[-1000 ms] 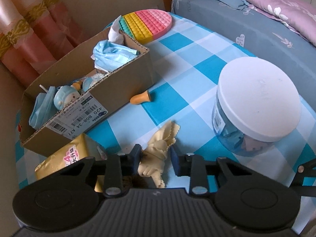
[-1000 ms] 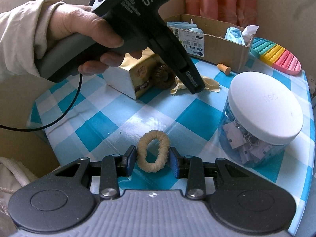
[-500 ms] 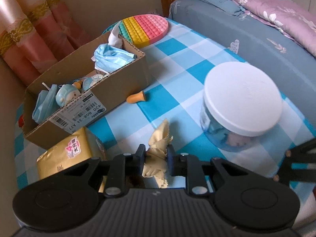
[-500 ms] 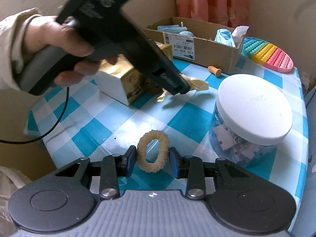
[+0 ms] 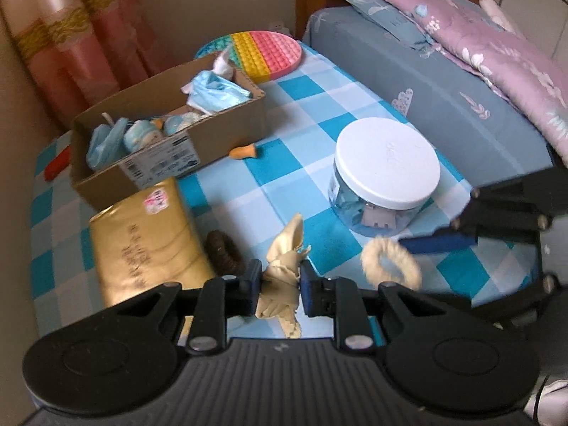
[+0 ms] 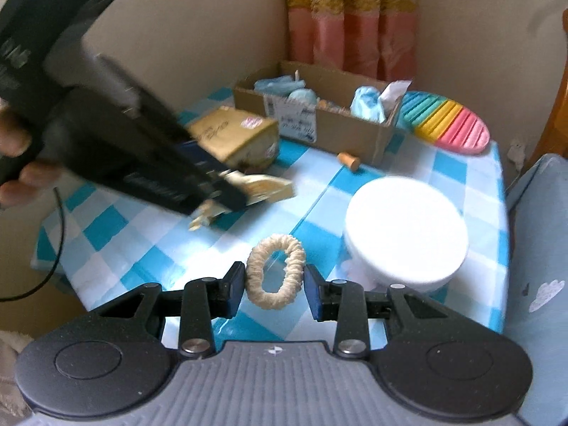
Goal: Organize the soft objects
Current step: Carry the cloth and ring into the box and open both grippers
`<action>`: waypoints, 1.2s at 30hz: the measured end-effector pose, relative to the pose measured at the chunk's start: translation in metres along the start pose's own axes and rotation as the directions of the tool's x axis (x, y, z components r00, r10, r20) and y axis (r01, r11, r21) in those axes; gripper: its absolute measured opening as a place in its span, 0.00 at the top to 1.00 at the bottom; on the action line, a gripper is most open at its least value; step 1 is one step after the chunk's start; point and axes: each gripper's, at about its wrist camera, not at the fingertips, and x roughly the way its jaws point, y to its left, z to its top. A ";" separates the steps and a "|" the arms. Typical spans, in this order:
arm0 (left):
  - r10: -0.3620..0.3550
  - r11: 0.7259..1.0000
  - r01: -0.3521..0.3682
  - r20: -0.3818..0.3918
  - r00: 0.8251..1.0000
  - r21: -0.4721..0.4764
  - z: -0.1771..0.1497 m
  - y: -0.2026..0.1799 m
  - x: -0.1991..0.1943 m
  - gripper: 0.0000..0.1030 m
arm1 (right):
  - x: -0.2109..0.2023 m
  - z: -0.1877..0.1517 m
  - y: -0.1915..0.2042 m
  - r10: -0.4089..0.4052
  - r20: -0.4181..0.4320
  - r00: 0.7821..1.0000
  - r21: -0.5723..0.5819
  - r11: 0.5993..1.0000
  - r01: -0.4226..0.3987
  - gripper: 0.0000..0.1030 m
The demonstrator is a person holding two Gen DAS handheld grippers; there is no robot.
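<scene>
My left gripper (image 5: 277, 284) is shut on a cream cloth (image 5: 284, 269) and holds it above the checked tablecloth; the cloth also shows in the right wrist view (image 6: 262, 186). My right gripper (image 6: 274, 284) grips a cream scrunchie (image 6: 275, 272), lifted off the table; it also shows in the left wrist view (image 5: 390, 262). A cardboard box (image 5: 170, 142) with blue masks and a small plush stands at the back left. A brown scrunchie (image 5: 223, 252) lies beside a gold packet (image 5: 142, 245).
A clear jar with a white lid (image 5: 387, 174) stands right of centre. A rainbow pop toy (image 5: 262, 53) lies behind the box. An orange earplug (image 5: 243, 152) lies in front of the box. A bed (image 5: 461, 71) borders the table's right side.
My left gripper closed on the cream cloth and raised it off the table. My right gripper lifted with the cream scrunchie. Both views pulled back and up.
</scene>
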 end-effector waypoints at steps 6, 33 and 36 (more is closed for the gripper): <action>0.023 0.999 -0.021 0.044 0.999 -0.038 0.003 0.011 -0.022 0.80 | -0.010 0.026 -0.001 -0.035 0.045 0.998 -0.019 0.999 0.035 0.60; 0.139 0.959 -0.108 0.103 0.985 -0.262 0.131 0.107 0.037 0.48 | 0.039 0.115 -0.046 -0.094 0.058 0.994 -0.004 0.996 0.094 0.60; 0.145 0.958 -0.106 0.130 0.981 -0.266 0.127 0.109 0.038 0.26 | 0.043 0.119 -0.052 -0.099 0.052 0.994 0.001 0.995 0.099 0.60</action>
